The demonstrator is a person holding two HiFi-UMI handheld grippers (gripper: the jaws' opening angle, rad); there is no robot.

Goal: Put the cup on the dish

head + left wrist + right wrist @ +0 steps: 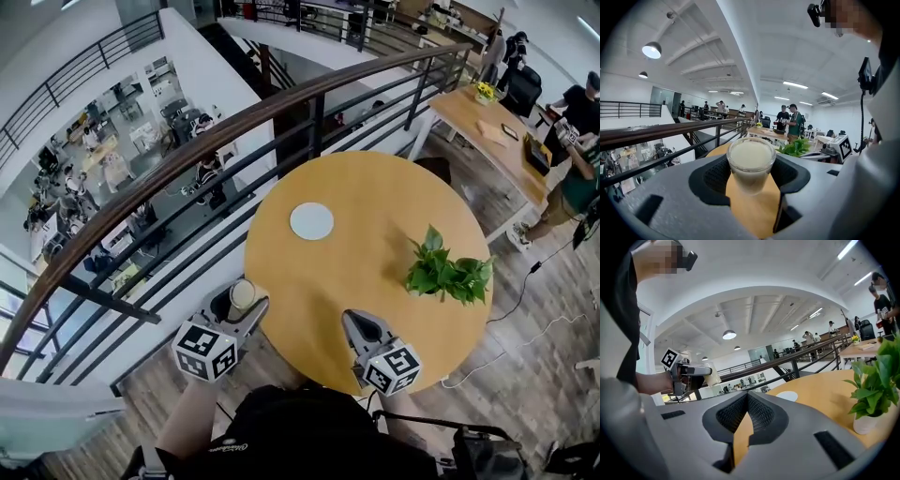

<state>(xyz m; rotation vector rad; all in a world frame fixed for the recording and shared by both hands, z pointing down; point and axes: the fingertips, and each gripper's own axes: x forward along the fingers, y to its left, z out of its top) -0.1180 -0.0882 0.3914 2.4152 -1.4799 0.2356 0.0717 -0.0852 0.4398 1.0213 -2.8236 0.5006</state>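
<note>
A small clear cup [242, 293] with pale, milky contents sits upright between the jaws of my left gripper [240, 300], which is shut on it. It hangs at the table's near left edge, above the rim. In the left gripper view the cup [751, 161] fills the gap of the left gripper [751, 174]. The white round dish [311, 221] lies flat on the round wooden table [375, 206], further in and apart from the cup. My right gripper [360, 322] rests over the near edge, jaws together with nothing in them; in its own view the right gripper [747, 401] is shut, and the dish [787, 395] lies ahead.
A potted green plant [446, 272] stands on the table's right side. A dark metal railing with a wooden handrail [187, 150] runs just behind the table, with an open drop to a lower floor. People stand at a long wooden desk [497, 141] at the upper right.
</note>
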